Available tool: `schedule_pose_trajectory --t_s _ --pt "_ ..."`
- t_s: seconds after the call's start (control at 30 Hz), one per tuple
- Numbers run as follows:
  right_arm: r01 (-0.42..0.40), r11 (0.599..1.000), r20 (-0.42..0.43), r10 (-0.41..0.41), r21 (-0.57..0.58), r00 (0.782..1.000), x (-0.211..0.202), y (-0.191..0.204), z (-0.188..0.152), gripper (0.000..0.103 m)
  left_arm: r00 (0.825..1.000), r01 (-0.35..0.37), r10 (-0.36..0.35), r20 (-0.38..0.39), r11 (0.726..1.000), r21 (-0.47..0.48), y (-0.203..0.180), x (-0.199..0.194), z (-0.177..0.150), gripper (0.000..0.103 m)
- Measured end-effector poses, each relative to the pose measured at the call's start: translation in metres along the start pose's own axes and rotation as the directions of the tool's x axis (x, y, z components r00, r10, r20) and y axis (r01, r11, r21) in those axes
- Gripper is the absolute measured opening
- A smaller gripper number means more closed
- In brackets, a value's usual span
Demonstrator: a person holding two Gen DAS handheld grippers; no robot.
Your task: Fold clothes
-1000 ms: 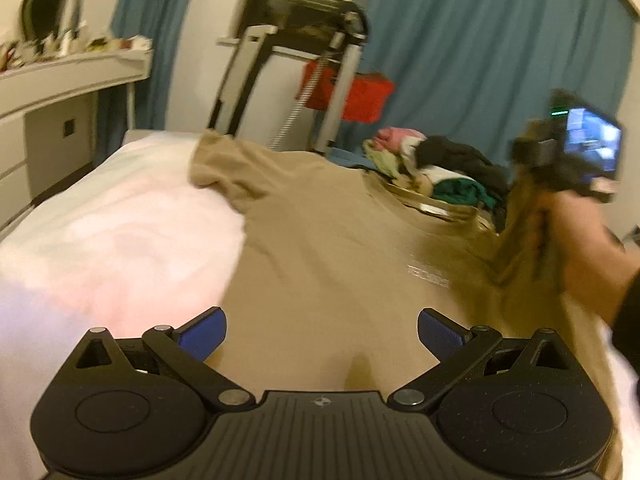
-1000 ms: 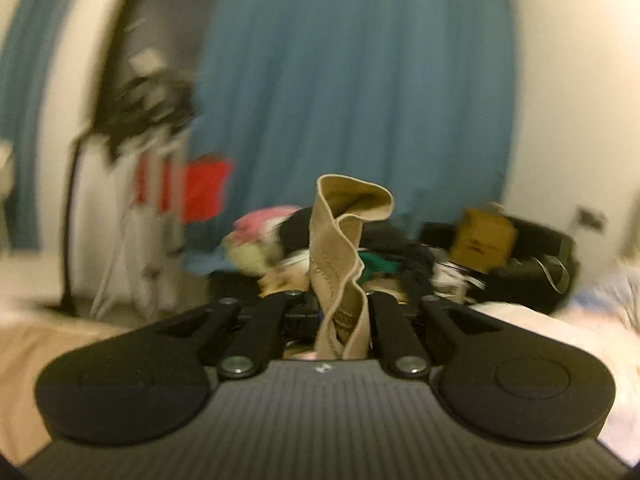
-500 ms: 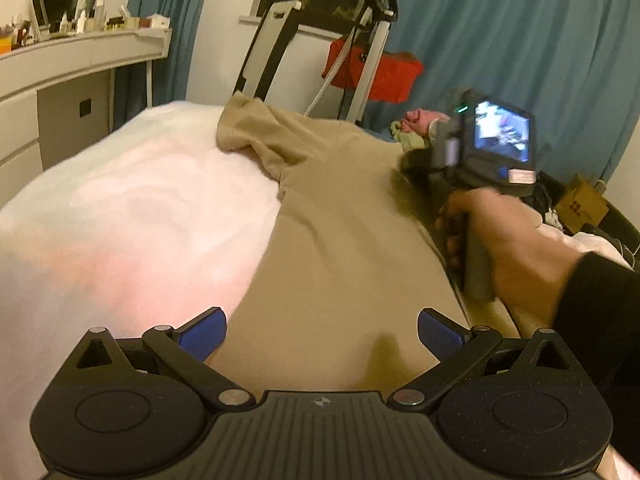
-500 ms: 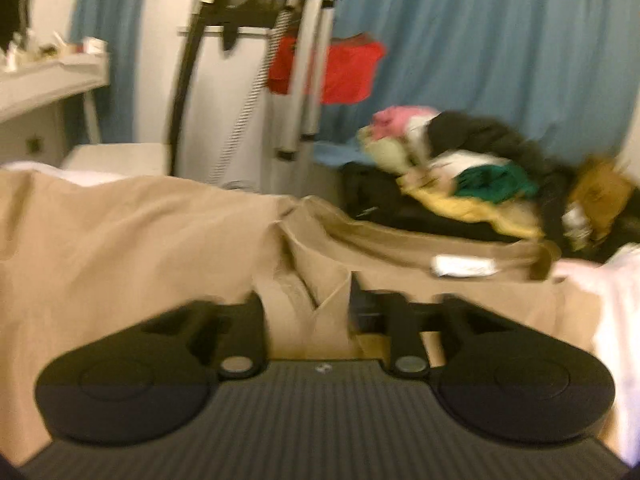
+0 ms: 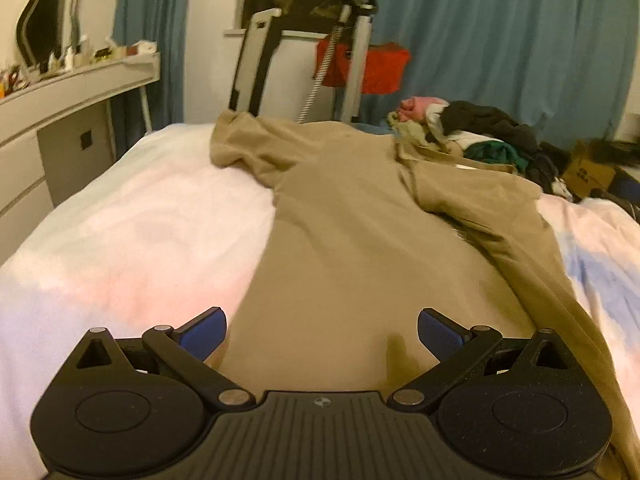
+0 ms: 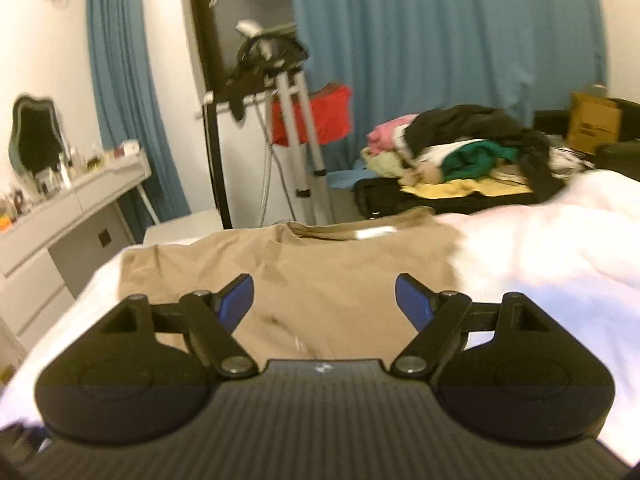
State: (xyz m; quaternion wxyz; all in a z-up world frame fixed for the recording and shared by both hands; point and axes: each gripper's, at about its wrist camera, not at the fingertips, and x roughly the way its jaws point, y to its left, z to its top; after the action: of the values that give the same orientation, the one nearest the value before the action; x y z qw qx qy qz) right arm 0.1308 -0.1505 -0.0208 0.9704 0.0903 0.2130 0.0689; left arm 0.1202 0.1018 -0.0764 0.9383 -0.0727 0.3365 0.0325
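Now the soft tan cotton T-shirt [image 5: 360, 240] lies spread on the white and pale pink bedspread [image 5: 132, 248], its right side folded inward in a long diagonal flap, the left sleeve bunched near the far edge. Left gripper [image 5: 322, 334] hovers low over the hem, blue-padded jaws spread wide, gripping nothing. Right gripper [image 6: 324, 300] hangs above the shirt, jaws equally wide and empty. Bare bedspread flanks the shirt on both sides. Beyond the bed's far edge sit a jumbled pile of mixed clothes [image 6: 460, 152], a white dressing table [image 5: 60, 120], and blue curtains [image 5: 500, 40].
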Motion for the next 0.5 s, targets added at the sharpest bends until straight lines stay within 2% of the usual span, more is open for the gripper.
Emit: schedule_pose_trajectory --t_s 0.13,0.3,0.5 --pt "0.018 0.998 -0.003 -0.018 0.053 1.0 -0.077 -0.025 -0.029 0.079 1.0 -0.003 0.004 -0.019 1.0 0.02 -0.008 -0.011 -0.004 0.103" --pt "0.0 0.991 0.016 -0.002 0.132 1.0 -0.136 -0.044 -0.06 0.079 1.0 0.003 -0.001 -0.026 0.998 0.058 -0.023 -0.037 -0.012 0.103" --pt "0.025 0.998 0.043 -0.027 0.062 0.999 -0.155 -0.053 -0.079 0.079 0.999 0.051 -0.051 0.004 0.995 0.084 -0.046 -0.063 -0.022 0.103"
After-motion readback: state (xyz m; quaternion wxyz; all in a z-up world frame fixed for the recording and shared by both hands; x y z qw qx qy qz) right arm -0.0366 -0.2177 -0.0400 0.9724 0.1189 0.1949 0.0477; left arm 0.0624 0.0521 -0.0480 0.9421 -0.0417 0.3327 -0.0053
